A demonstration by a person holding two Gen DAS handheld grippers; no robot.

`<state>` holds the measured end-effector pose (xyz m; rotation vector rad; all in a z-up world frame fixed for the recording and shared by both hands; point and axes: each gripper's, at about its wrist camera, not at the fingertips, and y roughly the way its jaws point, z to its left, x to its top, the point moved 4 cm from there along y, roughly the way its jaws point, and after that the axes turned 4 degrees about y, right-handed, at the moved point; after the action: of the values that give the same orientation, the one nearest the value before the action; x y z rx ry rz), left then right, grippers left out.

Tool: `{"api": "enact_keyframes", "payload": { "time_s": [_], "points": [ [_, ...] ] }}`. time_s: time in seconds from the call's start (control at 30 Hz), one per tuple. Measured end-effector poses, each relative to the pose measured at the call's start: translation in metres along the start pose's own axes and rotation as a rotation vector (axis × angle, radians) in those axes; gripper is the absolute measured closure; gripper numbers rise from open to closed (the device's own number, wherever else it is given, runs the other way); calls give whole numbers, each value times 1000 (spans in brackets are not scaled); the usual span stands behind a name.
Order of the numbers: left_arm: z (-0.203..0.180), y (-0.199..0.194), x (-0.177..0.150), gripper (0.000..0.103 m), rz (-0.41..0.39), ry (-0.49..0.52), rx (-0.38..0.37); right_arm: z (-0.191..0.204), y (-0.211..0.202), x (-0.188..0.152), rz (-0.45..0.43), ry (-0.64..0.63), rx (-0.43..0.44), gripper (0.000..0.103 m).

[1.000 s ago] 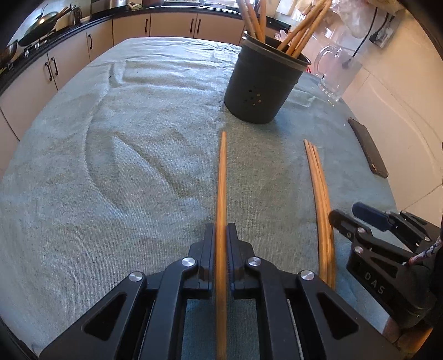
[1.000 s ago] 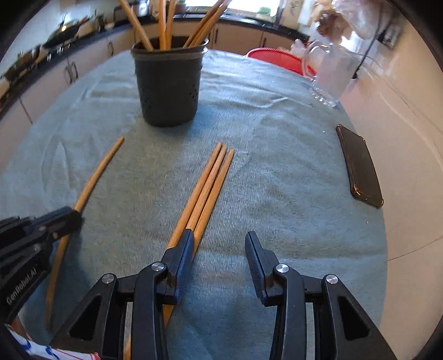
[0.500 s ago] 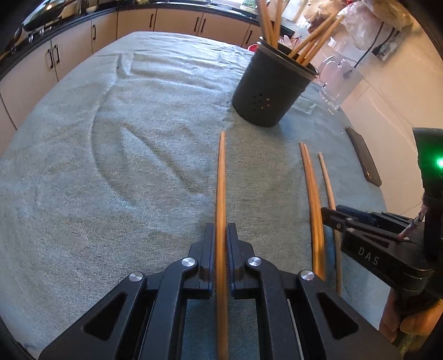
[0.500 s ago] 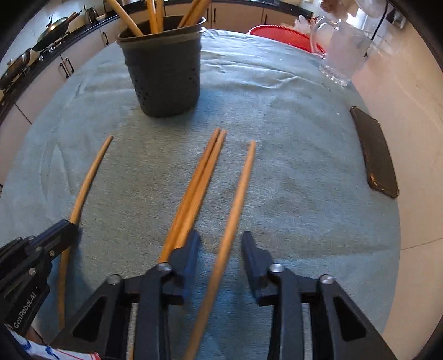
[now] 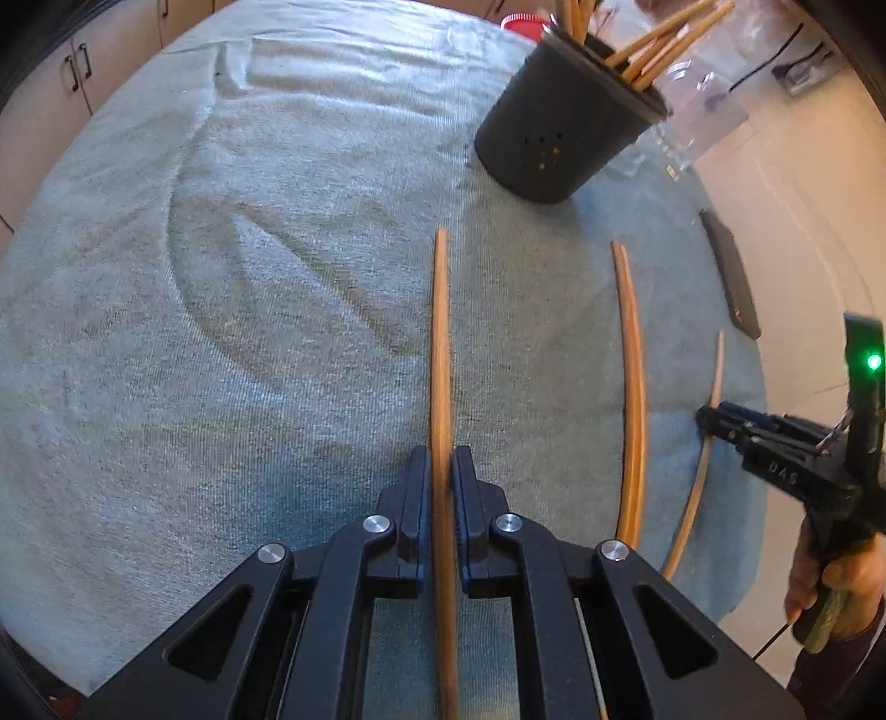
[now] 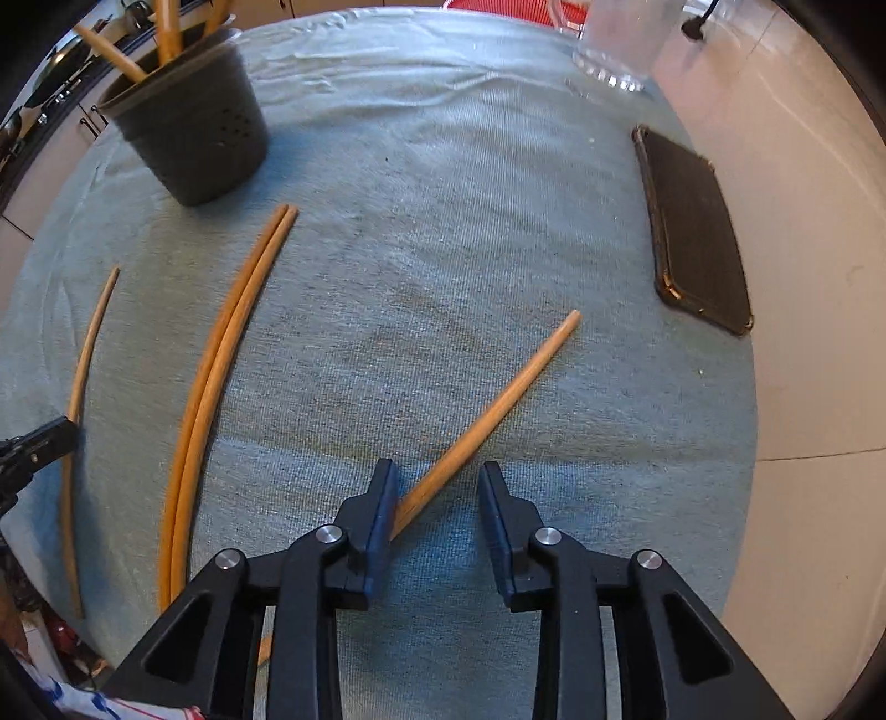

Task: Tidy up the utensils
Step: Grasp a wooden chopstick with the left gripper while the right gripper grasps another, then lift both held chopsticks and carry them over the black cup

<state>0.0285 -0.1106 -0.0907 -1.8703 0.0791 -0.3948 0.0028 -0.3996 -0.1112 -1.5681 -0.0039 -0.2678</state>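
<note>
My left gripper (image 5: 442, 459) is shut on a long wooden chopstick (image 5: 441, 343) that points toward the dark grey utensil holder (image 5: 559, 133), which holds several chopsticks. Two chopsticks (image 5: 634, 387) lie side by side on the cloth to the right; they also show in the right wrist view (image 6: 221, 365). My right gripper (image 6: 437, 482) is open; a single chopstick (image 6: 498, 404) lies slanted between its jaws, its near end against the left finger (image 6: 382, 509). The holder (image 6: 194, 138) stands at the far left in that view.
A green-grey cloth (image 5: 221, 277) covers the table. A black phone (image 6: 692, 227) lies near the right table edge. A glass jug (image 6: 620, 39) stands at the far right. Kitchen cabinets (image 5: 72, 66) run along the left.
The right gripper has drawn one chopstick away from the other two, to the right, and it now lies slanted. The left gripper has lifted and tilted, still shut on its chopstick.
</note>
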Motion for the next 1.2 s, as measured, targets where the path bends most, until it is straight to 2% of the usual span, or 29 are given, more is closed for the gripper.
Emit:
{"api": "enact_keyframes", "payload": {
  "time_s": [0.1, 0.3, 0.47, 0.63, 0.77, 0.83, 0.93, 1.0, 1.03, 1.2],
  "points": [
    [-5, 3, 8, 95, 46, 13, 43, -2, 3, 10, 35, 16, 9, 72],
    [-18, 11, 23, 95, 75, 78, 130, 11, 7, 28, 45, -10, -21, 72],
    [-21, 16, 29, 94, 111, 132, 126, 26, 8, 40, 99, -59, -31, 72],
    [-16, 22, 39, 94, 177, 157, 68, 10, 18, 59, 195, -42, 43, 72],
    [-17, 28, 48, 94, 192, 157, 18, 25, 14, 57, 137, -109, 14, 73],
    [-19, 30, 51, 94, 177, 171, 0, 29, 11, 53, 85, -141, 3, 79],
    [-17, 27, 45, 96, 119, 168, -14, 28, 6, 45, 28, -129, 35, 88],
    [-14, 20, 43, 96, 47, 170, 36, 25, 2, 37, -10, -117, 60, 95],
    [-13, 15, 41, 96, 8, 170, 58, 21, -2, 30, -27, -96, 86, 95],
    [-13, -20, 31, 96, -151, 168, 44, -5, -33, 11, -163, 8, 214, 96]
  ]
}}
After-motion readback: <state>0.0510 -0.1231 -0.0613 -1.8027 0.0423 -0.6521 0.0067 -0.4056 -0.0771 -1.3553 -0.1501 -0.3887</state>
